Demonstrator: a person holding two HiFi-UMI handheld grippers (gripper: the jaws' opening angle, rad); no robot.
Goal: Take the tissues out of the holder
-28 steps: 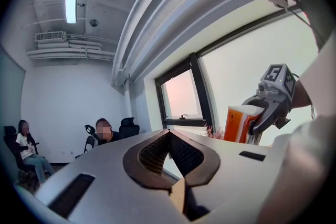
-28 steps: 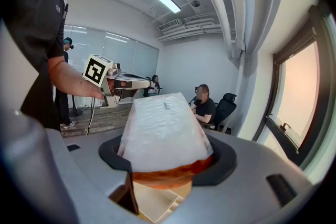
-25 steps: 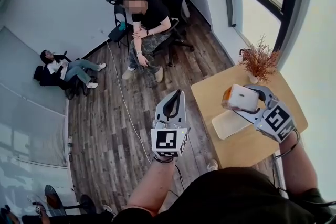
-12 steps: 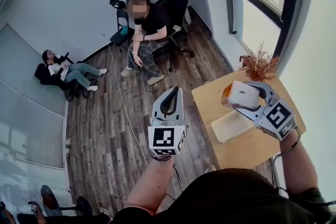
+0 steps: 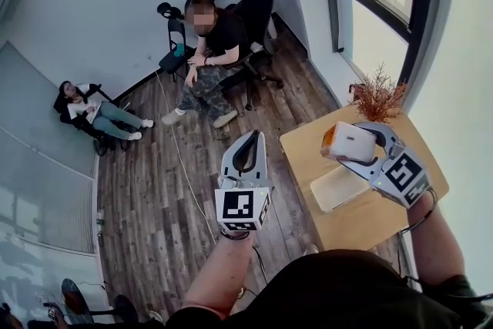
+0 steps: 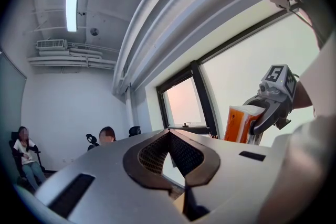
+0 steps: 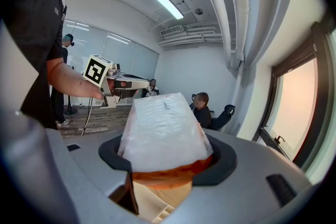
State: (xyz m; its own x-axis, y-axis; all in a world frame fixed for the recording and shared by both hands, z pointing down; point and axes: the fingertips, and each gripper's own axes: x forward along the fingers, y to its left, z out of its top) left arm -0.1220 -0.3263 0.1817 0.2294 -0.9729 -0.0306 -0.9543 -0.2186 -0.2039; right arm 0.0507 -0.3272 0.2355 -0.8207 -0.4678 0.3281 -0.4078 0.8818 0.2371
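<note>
My right gripper (image 5: 351, 144) is shut on a tissue pack (image 5: 354, 139), white with an orange end, and holds it in the air above the wooden table (image 5: 385, 206). The white holder (image 5: 333, 187) lies on the table just below the pack. In the right gripper view the pack (image 7: 165, 126) fills the space between the jaws of the right gripper (image 7: 165, 150). My left gripper (image 5: 259, 134) hangs over the floor left of the table, its jaws shut with nothing between them; the left gripper (image 6: 168, 131) points level, and the right gripper (image 6: 264, 113) with the pack (image 6: 239, 123) shows to its right.
A dried plant (image 5: 378, 94) in a small vase stands at the table's far corner by the window (image 5: 370, 4). Two people sit on chairs across the room, one in black (image 5: 212, 58), one by the left wall (image 5: 92, 113). A cable (image 5: 185, 166) runs over the wood floor.
Both grippers have risen a little, the right one still holding the pack above the holder. The seated person in black has stretched a leg out.
</note>
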